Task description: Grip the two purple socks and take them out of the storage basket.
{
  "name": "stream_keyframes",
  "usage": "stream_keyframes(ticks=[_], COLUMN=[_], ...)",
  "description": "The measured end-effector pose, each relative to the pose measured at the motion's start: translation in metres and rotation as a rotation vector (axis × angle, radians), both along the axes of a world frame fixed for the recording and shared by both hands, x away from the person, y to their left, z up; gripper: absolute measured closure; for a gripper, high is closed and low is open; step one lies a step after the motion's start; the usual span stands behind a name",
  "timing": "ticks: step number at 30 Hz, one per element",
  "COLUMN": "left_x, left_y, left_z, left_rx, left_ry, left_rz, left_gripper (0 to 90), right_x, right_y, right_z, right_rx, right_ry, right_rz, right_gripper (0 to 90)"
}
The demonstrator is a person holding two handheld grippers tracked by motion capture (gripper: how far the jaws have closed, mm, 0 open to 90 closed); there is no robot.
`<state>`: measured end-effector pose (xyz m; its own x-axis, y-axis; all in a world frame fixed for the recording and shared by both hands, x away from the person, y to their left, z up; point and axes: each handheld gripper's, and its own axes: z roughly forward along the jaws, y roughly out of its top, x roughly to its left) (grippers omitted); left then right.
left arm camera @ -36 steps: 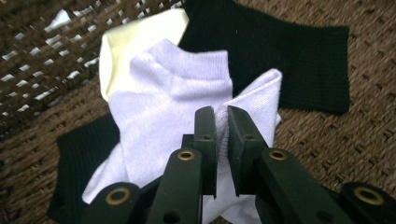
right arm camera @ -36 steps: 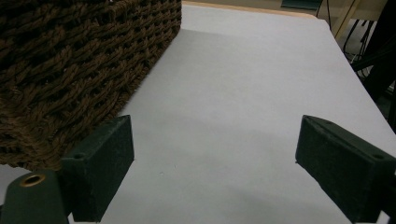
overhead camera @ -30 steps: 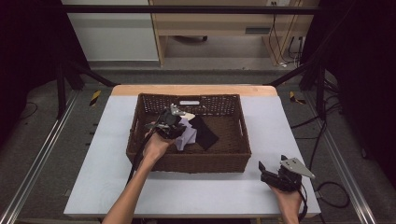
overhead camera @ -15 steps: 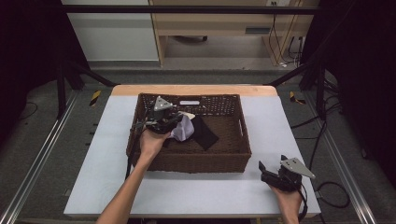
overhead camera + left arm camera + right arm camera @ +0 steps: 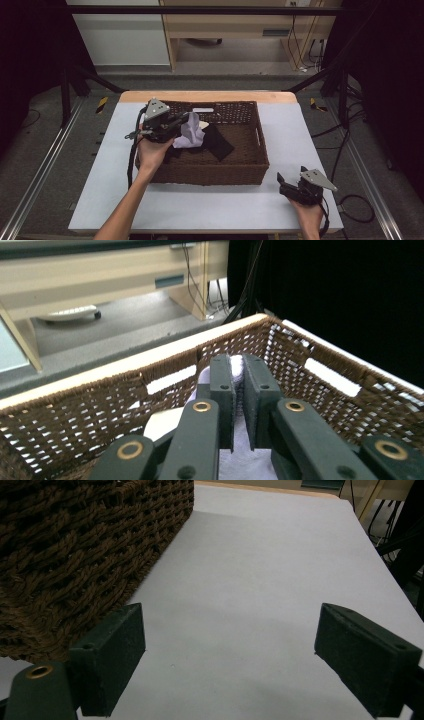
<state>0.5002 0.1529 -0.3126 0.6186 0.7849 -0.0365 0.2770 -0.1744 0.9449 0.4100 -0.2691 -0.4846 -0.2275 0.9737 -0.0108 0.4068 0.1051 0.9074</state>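
The white counter (image 5: 210, 210) is carrying a brown woven basket (image 5: 250, 165), which is sitting at its middle toward the far edge. A black cloth (image 5: 217, 142) is lying on the basket floor at the centre.

The left gripper (image 5: 182, 121) is hanging over the left part of the basket with its jaws clenched on a pale lavender cloth (image 5: 191, 136); in the left gripper view the fabric (image 5: 236, 367) is showing pinched between the pads. The grip is taking one edge only, so the rest is draping freely below, which probably is serving to separate it from the black cloth.

The right gripper (image 5: 281, 180) is resting on the near right of the counter, just beside the basket corner, jaws released with bare surface between them, apparently parked until needed.

Compared with the earlier frames, the left gripper is sitting higher and farther left, and the lavender cloth is hanging clear of the basket floor. The right jaws have just been closing slightly, with nothing between them.
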Motion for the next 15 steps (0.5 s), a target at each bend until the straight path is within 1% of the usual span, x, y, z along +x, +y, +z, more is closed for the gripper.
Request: stream_keyframes(ticks=[2, 3, 4, 6, 9, 11, 12, 13, 15], left_x=[-0.005, -0.005, -0.011, -0.018, -0.026, -0.029, -0.036, -0.036, -0.045], left_y=[0.001, 0.001, 0.003, 0.004, 0.006, 0.007, 0.009, 0.009, 0.012], left_z=[0.005, 0.005, 0.010, 0.014, 0.020, 0.022, 0.026, 0.026, 0.031], left_rx=[-0.009, -0.009, -0.020, -0.020, -0.026, -0.033, -0.037, -0.037, -0.036], left_ry=[-0.014, -0.014, -0.024, -0.035, -0.049, -0.052, -0.061, -0.061, -0.070], left_rz=[-0.005, -0.005, -0.014, -0.023, -0.032, -0.036, -0.043, -0.043, -0.057], left_gripper=[83.1, 83.1, 83.1, 83.1, 83.0, 83.1, 83.1, 83.0, 83.0], right_x=[0.000, 0.000, 0.000, 0.000, 0.000, 0.000, 0.000, 0.000, 0.000], right_y=[0.000, 0.000, 0.000, 0.000, 0.000, 0.000, 0.000, 0.000, 0.000], right_z=[0.000, 0.000, 0.000, 0.000, 0.000, 0.000, 0.000, 0.000, 0.000], right_rx=[0.001, 0.001, 0.000, -0.001, 0.000, 0.001, 0.000, -0.001, 0.000], right_ry=[-0.001, -0.001, 0.000, 0.000, 0.001, 0.000, 0.000, 0.000, 0.000], right_rz=[0.001, 0.001, 0.000, 0.001, 0.001, 0.000, 0.003, 0.003, 0.001], right_gripper=[13.1, 13.1, 13.2, 13.3, 13.2, 13.2, 13.3, 13.3, 13.4])
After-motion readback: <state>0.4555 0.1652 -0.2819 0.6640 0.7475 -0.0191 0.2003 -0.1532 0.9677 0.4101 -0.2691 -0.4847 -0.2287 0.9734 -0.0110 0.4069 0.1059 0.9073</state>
